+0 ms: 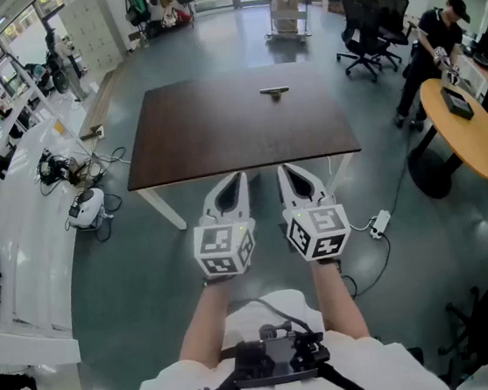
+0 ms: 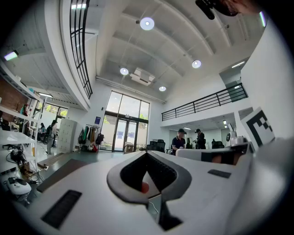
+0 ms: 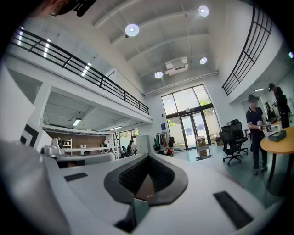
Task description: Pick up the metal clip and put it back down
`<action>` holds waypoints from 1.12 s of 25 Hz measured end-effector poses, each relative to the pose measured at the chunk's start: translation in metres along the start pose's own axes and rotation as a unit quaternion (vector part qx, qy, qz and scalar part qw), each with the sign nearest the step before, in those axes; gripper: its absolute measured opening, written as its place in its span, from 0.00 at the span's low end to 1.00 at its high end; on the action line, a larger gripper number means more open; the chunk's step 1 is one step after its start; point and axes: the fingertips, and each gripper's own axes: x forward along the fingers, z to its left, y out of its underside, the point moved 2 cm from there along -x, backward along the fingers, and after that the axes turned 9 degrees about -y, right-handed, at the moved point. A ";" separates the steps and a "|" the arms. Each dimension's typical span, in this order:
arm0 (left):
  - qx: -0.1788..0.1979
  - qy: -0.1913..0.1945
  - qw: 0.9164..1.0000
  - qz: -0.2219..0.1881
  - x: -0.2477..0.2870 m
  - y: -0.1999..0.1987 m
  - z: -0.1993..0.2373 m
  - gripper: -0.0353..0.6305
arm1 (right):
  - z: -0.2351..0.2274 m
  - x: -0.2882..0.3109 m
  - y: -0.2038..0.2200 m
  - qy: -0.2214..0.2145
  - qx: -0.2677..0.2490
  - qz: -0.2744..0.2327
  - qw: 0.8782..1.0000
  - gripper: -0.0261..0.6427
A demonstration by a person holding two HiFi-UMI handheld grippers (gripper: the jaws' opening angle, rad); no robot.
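Metal clip (image 1: 275, 92) was seen lying far back on the table (image 1: 220, 140). Left gripper (image 1: 235, 182) and right gripper (image 1: 287, 174) were held closed and empty by the near edge, as the pick-up was likely not begun.

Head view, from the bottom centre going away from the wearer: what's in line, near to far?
Black chest-mounted camera rig → left claw and right claw, side by side → dark brown rectangular table → small metal clip → wheeled cart loaded with boxes.
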 end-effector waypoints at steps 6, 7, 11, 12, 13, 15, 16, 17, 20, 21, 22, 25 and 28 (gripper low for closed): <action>0.001 -0.001 1.000 0.017 0.008 0.022 -0.026 0.07 | -0.025 -0.013 0.008 -0.003 0.012 0.006 1.000 0.04; 0.002 -0.001 1.000 0.018 0.011 0.024 -0.029 0.07 | -0.030 -0.013 0.008 -0.004 0.014 0.003 1.000 0.04; 0.006 -0.008 1.000 0.026 0.025 0.037 -0.025 0.07 | -0.041 -0.001 0.015 -0.012 0.029 -0.002 1.000 0.04; 0.007 -0.008 1.000 0.029 0.029 0.040 -0.022 0.07 | -0.044 0.003 0.018 -0.012 0.032 -0.001 0.999 0.04; 0.006 -0.009 0.999 0.031 0.034 0.043 -0.020 0.07 | -0.048 0.008 0.020 -0.010 0.033 0.001 0.999 0.04; 0.003 -0.010 0.999 0.034 0.047 0.047 -0.016 0.07 | -0.058 0.018 0.023 -0.007 0.036 0.004 0.999 0.04; 0.000 -0.010 0.999 0.036 0.055 0.050 -0.013 0.07 | -0.064 0.024 0.025 -0.005 0.037 0.006 0.999 0.04; -0.003 -0.010 0.999 0.038 0.064 0.052 -0.009 0.07 | -0.070 0.030 0.027 -0.004 0.038 0.009 0.999 0.04; -0.011 -0.006 0.999 0.044 0.097 0.060 0.002 0.07 | -0.088 0.054 0.035 0.002 0.038 0.021 0.999 0.04; -0.012 -0.003 0.999 0.046 0.110 0.063 0.006 0.07 | -0.095 0.064 0.038 0.005 0.037 0.024 0.999 0.04; -0.014 0.000 0.999 0.048 0.124 0.065 0.010 0.07 | -0.102 0.074 0.041 0.009 0.038 0.026 0.999 0.04; -0.020 0.007 0.998 0.052 0.168 0.069 0.021 0.07 | -0.129 0.106 0.047 0.019 0.043 0.036 0.998 0.04; -0.023 0.015 0.998 0.055 0.217 0.067 0.035 0.07 | -0.157 0.146 0.049 0.026 0.046 0.045 0.998 0.04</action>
